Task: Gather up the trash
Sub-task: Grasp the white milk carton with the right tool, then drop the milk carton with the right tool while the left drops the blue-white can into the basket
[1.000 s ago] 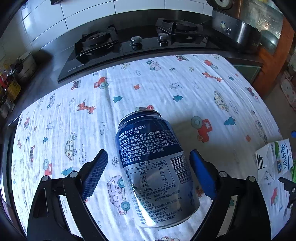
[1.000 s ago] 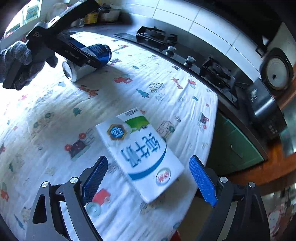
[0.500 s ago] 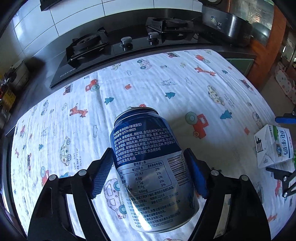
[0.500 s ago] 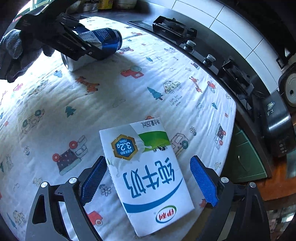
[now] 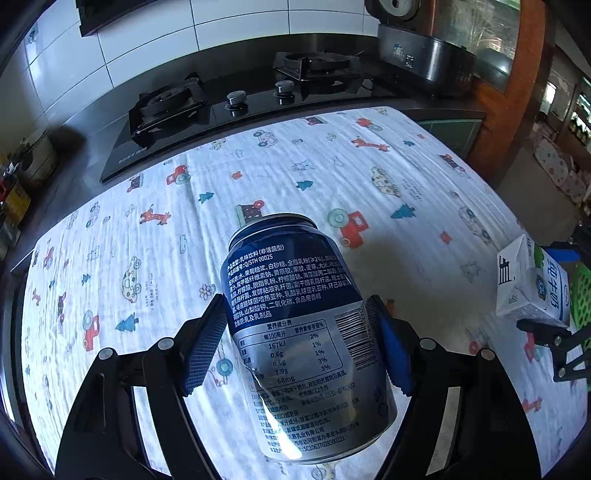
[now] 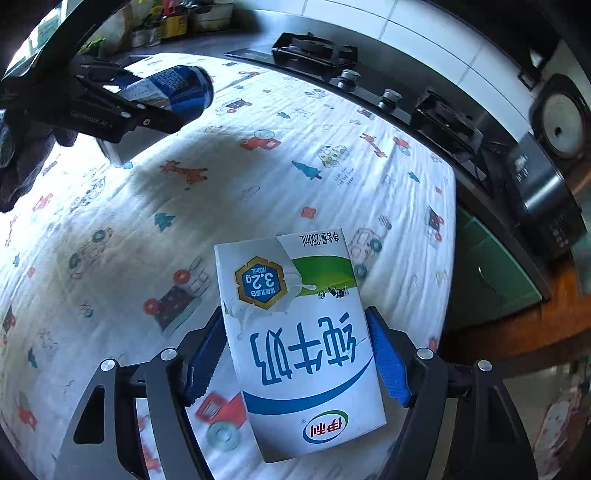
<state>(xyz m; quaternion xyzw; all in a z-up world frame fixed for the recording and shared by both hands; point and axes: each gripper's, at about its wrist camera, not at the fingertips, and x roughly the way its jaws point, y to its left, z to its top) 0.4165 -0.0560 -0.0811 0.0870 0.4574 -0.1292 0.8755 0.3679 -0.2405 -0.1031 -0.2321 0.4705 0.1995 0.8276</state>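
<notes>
My left gripper is shut on a blue and silver drink can, its blue pads pressed on both sides, and holds it above the patterned cloth. The can and left gripper also show in the right wrist view, raised at the upper left. My right gripper is shut on a white milk carton with blue lettering, lifted off the cloth. The carton shows in the left wrist view at the right edge.
A white cloth with cartoon cars covers the counter. A black gas stove runs along the back. A dark cooker stands at the back right. A green basket shows at the right edge. Jars stand far left.
Both grippers closed from open onto their objects. The left one now holds the can lifted, the right one grips the carton and raised it off the cloth.
</notes>
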